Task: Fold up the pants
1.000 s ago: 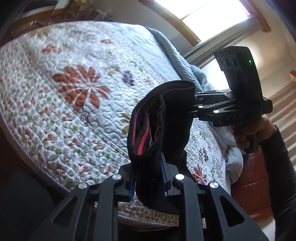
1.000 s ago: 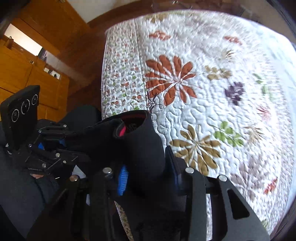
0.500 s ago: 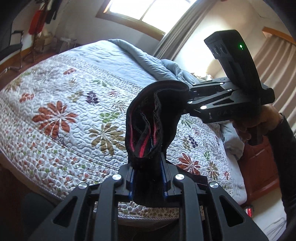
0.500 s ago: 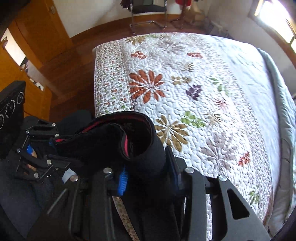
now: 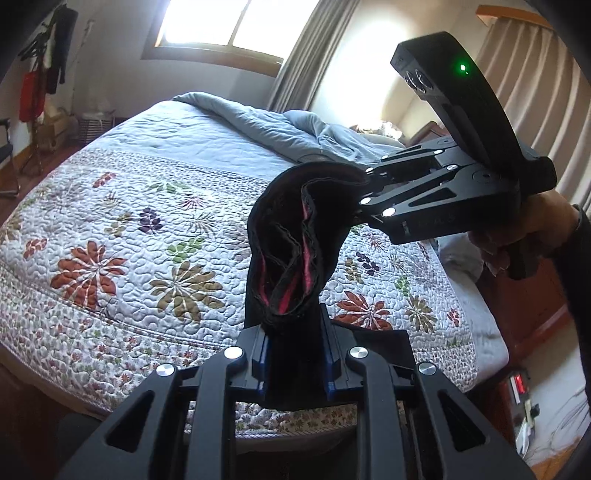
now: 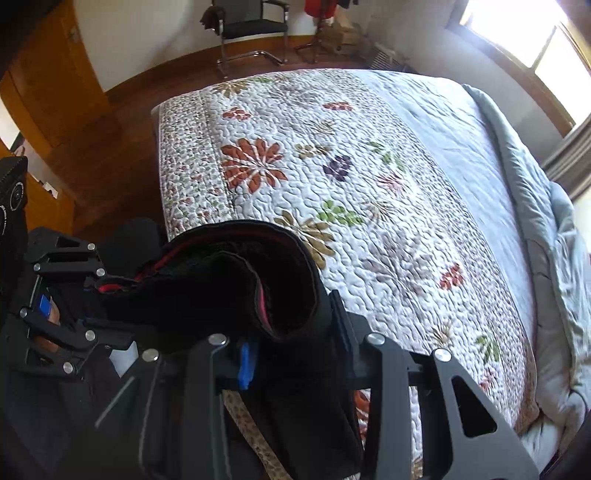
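Note:
The black pants [image 5: 295,236] with red inner trim hang bunched in the air between both grippers, above the near edge of the bed. My left gripper [image 5: 295,354] is shut on one end of the waistband. My right gripper [image 6: 291,347] is shut on the other end; it also shows in the left wrist view [image 5: 364,188], up and to the right. In the right wrist view the pants [image 6: 229,280] stretch left to the left gripper [image 6: 92,302]. The rest of the pants hangs below, out of sight.
The bed's floral quilt [image 5: 129,236] lies under the pants, also in the right wrist view [image 6: 332,173]. A rumpled blue duvet [image 5: 280,125] is piled near the headboard. A chair [image 6: 251,26] and wooden floor lie beyond the bed's foot. Curtains [image 5: 517,85] hang at right.
Both grippers have risen and tilted up with the pants, so more of the bed and room shows. The grip on the waistband is unchanged.

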The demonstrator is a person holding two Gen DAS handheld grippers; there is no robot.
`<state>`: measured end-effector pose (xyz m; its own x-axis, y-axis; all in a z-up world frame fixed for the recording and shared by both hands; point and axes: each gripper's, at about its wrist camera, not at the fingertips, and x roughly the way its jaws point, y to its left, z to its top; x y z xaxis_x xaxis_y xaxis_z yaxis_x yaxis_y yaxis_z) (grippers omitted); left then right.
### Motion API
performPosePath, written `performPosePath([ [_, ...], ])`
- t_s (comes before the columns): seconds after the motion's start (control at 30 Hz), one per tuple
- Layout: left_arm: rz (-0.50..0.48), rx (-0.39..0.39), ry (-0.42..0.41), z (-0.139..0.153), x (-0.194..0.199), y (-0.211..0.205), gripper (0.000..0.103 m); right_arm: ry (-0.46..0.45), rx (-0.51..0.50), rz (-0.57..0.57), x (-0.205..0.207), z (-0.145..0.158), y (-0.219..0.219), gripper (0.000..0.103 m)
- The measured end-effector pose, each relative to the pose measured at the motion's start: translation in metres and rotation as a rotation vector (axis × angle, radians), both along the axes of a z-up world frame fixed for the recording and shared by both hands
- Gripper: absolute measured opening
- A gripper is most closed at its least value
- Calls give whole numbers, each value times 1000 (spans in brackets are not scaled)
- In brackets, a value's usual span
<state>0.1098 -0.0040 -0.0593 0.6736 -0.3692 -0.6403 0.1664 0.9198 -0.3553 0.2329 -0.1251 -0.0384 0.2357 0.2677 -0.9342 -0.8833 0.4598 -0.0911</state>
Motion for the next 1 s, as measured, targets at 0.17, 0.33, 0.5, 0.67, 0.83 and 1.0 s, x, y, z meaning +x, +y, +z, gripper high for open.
performPosePath([
  [0.17,-33,18,-15,7,-3,-17,21,-26,-16,-32,-6,4,-15,34],
  [0.33,-62,37,-18,9,-4,-30,21,-50,-32,-53,-14,6,-27,34],
  [0.5,-84,49,-20,10,-3,-38,21,-60,-37,-74,-15,7,-39,34],
  [0.67,-106,60,-22,11,-2,-51,21,-75,-45,-85,-16,7,-49,34],
  [0.83,-128,70,-26,12,0,-64,21,-89,-47,-96,-17,7,-62,34],
  [1.0,-156,82,-34,12,-1,-81,22,-101,-41,-103,-19,6,-78,34],
])
